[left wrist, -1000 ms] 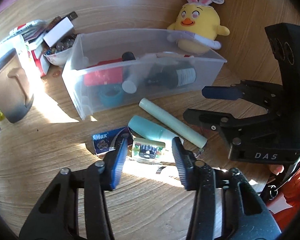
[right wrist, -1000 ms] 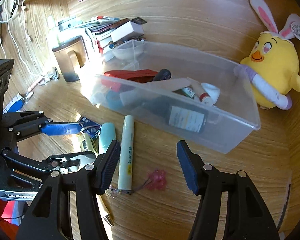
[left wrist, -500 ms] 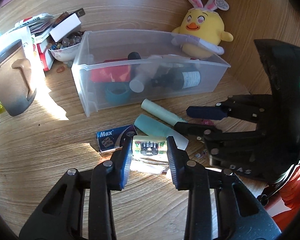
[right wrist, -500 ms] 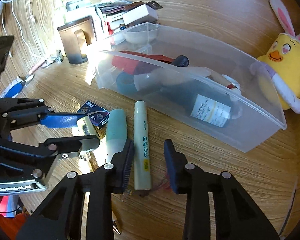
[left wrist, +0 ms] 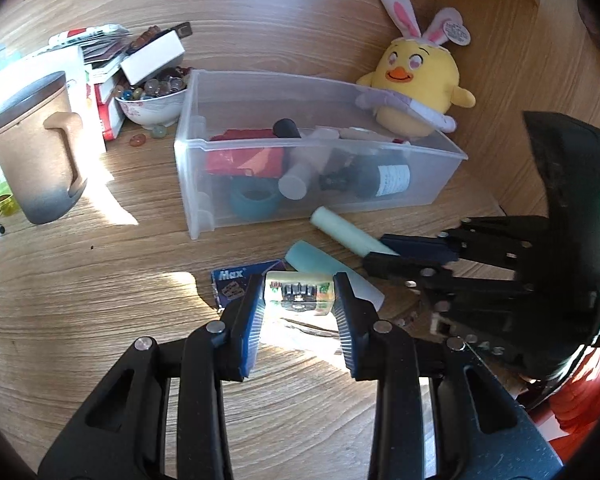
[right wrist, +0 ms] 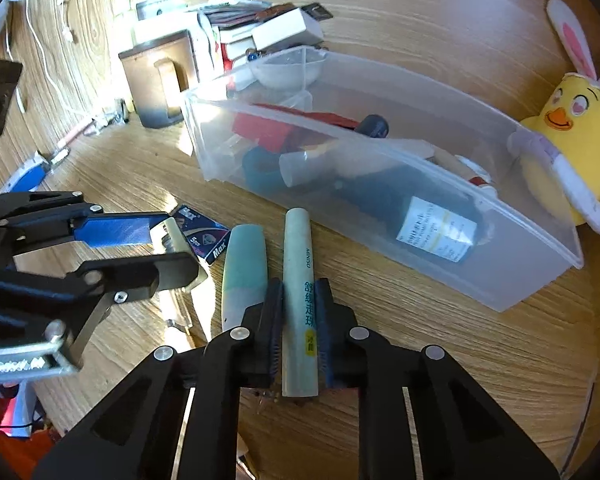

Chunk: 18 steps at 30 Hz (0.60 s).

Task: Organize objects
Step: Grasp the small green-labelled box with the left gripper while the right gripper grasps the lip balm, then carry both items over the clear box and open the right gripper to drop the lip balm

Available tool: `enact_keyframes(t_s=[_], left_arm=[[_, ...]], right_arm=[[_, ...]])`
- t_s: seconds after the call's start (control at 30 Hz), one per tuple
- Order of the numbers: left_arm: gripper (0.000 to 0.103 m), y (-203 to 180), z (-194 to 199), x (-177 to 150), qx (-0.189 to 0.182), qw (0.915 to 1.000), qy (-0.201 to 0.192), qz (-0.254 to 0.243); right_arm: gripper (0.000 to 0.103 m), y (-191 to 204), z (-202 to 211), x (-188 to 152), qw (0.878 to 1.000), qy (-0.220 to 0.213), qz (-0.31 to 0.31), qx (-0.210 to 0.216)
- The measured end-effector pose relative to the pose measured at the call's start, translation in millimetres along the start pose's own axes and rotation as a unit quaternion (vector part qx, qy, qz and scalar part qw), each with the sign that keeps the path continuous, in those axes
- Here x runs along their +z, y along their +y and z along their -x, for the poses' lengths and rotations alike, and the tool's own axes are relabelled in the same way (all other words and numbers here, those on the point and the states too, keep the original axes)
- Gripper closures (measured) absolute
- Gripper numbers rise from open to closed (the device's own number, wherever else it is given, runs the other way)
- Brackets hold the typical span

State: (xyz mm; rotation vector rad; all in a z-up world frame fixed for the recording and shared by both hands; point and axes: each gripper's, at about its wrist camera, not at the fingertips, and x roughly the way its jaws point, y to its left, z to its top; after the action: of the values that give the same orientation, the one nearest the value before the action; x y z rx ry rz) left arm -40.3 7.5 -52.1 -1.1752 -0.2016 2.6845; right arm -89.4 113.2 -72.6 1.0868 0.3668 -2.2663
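Right wrist view: the right tool (right wrist: pixel 298 308), wide apart a second ago, has clamped its pads on the pale green cylindrical tube (right wrist: pixel 299 280) lying on the wooden bench (right wrist: pixel 440 340). The left tool (left wrist: pixel 299 300) has likewise narrowed onto the small cream printed box (left wrist: pixel 299 293). Both pieces sit just before the clear plastic bin (right wrist: pixel 380 152), apparently ready to lift in.
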Motion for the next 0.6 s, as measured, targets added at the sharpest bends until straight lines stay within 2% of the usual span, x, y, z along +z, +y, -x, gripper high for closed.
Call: enact_keyframes(t_s=[0.6], left_arm=[[0.069, -9.7, 27.0, 35.6, 0.021, 0.9980, -0.059, -0.007]], right_arm=[[0.089, -15.2, 62.2, -1.2, 0.997, -0.077, -0.021, -0.002]])
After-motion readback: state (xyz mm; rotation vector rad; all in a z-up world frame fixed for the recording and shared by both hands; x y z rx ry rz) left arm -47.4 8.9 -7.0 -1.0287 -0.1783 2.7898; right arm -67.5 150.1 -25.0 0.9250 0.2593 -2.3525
